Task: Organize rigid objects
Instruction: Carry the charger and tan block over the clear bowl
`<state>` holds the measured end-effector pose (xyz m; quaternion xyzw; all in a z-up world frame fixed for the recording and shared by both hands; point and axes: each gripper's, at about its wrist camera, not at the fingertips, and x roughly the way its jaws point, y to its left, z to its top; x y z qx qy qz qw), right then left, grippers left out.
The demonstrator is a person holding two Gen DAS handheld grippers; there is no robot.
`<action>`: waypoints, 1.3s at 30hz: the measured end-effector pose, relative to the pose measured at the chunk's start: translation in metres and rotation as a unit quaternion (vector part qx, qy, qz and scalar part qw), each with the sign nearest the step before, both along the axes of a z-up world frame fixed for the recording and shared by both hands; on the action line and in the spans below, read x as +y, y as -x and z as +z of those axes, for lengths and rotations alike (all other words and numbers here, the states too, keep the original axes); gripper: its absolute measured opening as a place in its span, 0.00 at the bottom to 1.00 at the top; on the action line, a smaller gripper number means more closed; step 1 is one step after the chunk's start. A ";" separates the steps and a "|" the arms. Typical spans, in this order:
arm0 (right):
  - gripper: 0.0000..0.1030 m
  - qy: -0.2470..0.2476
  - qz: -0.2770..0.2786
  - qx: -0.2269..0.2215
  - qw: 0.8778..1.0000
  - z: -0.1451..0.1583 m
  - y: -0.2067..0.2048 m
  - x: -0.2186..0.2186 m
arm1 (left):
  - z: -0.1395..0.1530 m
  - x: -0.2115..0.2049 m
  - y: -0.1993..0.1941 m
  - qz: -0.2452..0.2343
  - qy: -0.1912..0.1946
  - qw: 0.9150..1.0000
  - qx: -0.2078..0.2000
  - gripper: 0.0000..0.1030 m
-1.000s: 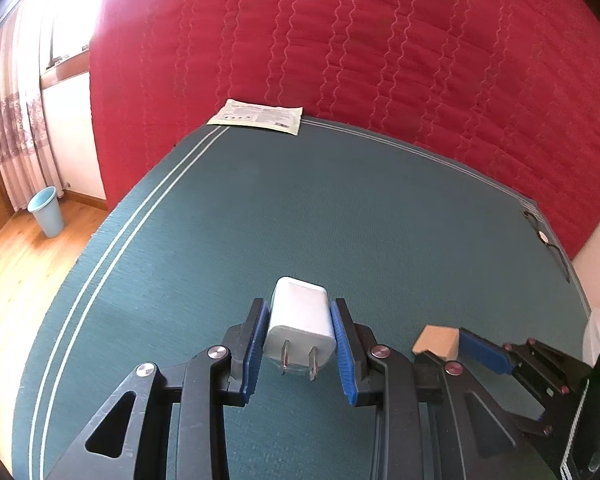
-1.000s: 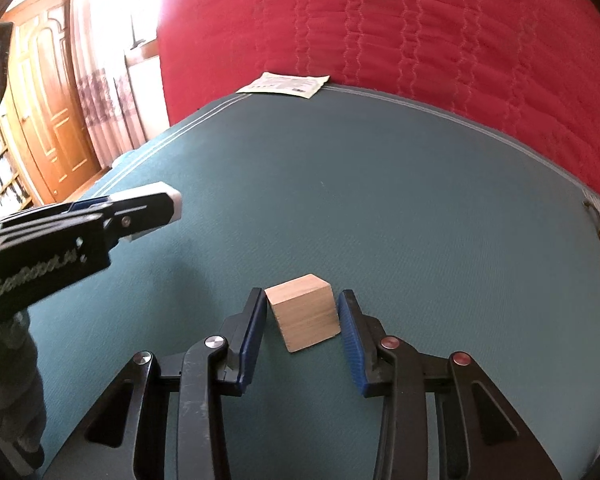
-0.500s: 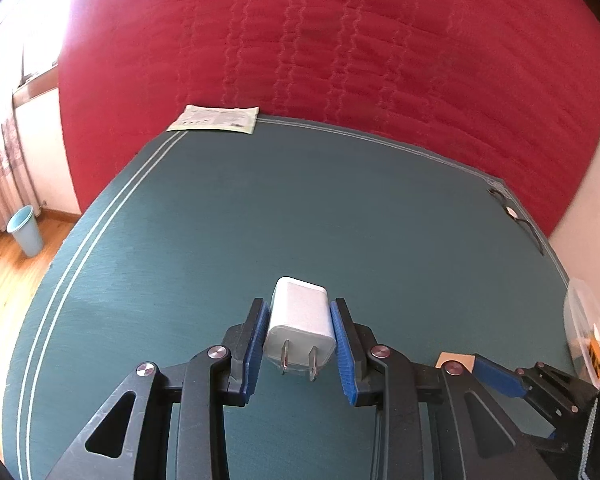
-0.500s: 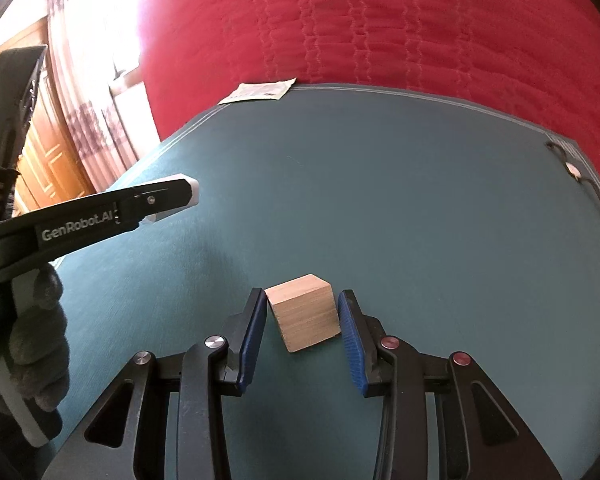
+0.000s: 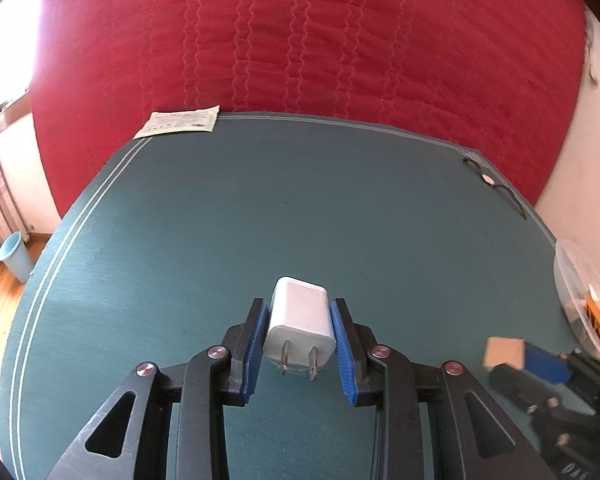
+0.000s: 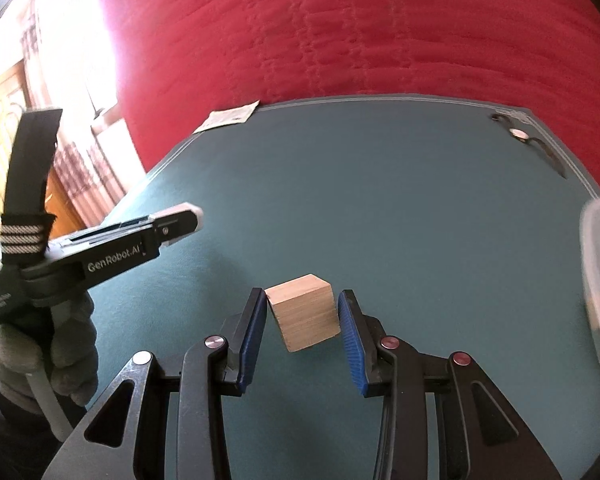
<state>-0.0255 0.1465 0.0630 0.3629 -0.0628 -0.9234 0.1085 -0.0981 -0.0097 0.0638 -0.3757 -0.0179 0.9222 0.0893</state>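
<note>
Firmly between hand-held gripper [image 5: 300, 344] pads: charger [image 5: 300, 326].

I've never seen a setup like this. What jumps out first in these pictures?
Two black clamp-like grippers with blue pads, each shut on something above a green table: the left gripper pinches a white plug charger, prongs toward the camera, and the right gripper holds a wooden block. Behind the table hangs a big red quilted cover, and a clear plastic tub sits at the table's right edge.
</note>
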 end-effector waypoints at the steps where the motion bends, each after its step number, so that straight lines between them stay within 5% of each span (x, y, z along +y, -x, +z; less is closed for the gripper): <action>1: 0.37 0.001 -0.007 0.001 1.000 0.001 -0.004 0.005 | 0.000 0.002 -0.001 -0.003 0.003 1.000 0.000 0.33; 12: 0.37 0.020 -0.101 0.021 0.995 0.016 -0.038 0.071 | -0.005 0.017 -0.008 -0.019 0.018 1.000 0.002 0.33; 26: 0.37 0.030 -0.228 0.049 0.972 0.033 -0.069 0.161 | -0.003 0.042 -0.022 -0.037 0.032 0.999 0.005 0.33; 39: 0.37 0.024 -0.261 0.034 0.964 0.019 -0.069 0.202 | -0.001 0.060 -0.035 -0.049 0.022 0.999 -0.001 0.33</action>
